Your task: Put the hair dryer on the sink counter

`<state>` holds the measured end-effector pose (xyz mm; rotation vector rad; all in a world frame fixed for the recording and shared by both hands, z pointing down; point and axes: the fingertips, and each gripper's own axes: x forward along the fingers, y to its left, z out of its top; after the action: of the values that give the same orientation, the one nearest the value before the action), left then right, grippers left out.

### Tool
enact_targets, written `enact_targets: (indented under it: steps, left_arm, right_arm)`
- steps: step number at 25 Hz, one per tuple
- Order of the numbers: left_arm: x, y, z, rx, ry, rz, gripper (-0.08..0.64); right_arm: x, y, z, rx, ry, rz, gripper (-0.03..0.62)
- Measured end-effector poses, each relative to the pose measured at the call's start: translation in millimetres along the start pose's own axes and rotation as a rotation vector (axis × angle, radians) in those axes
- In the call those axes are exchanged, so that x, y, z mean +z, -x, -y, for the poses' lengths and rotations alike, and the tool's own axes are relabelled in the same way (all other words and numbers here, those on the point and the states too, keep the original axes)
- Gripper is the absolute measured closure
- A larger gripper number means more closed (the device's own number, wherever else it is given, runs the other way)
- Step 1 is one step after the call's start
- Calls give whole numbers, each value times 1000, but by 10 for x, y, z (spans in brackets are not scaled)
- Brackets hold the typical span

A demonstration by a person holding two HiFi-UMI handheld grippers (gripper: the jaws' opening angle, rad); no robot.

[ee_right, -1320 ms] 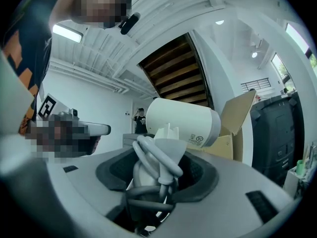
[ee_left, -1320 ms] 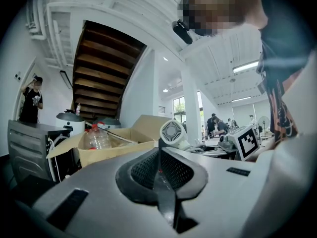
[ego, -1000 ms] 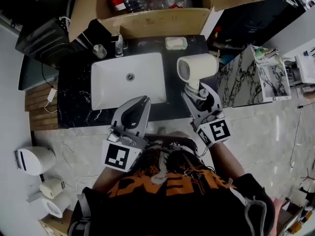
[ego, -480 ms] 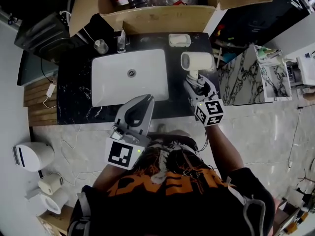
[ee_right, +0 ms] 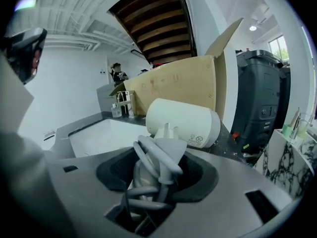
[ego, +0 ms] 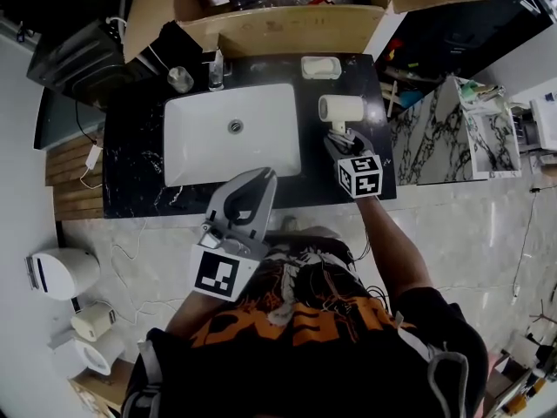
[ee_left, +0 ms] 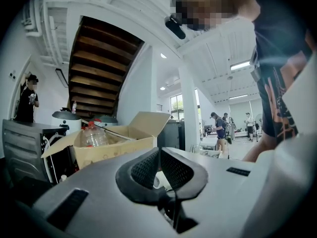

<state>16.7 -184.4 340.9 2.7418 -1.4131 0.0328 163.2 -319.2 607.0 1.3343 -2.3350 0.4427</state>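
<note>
A cream-white hair dryer [ego: 341,109] is over the right end of the black marble sink counter [ego: 130,164], to the right of the white basin [ego: 231,151]. My right gripper [ego: 338,138] is shut on its handle, which is wrapped in grey cord with the plug on top. In the right gripper view the dryer's barrel [ee_right: 183,122] lies crosswise just beyond the right gripper [ee_right: 156,175]. Whether the dryer touches the counter is hidden. My left gripper [ego: 258,181] hovers at the counter's front edge, shut and holding nothing; in its own view the left gripper [ee_left: 161,155] has its pads meeting.
A soap dish [ego: 321,67], a faucet [ego: 215,72] and a small cup [ego: 180,79] stand along the counter's back. An open cardboard box [ego: 287,29] with bottles sits behind it. A marble-patterned cabinet [ego: 435,138] stands right of the counter.
My right gripper has carried the hair dryer away from me and down toward the counter's right end. The left gripper has barely shifted.
</note>
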Motion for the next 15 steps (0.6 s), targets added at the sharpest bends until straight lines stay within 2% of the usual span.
enact_targets:
  steps: [8,15]
  left_arm:
    - [6,20,-60,30,-6,-4,525]
    - [-22,17,-117,49,-2,-3,525]
  right_arm:
    - [-341,-225,84,-21,-3,-152,354]
    - [-445,-330,69,-11,38,-193,351]
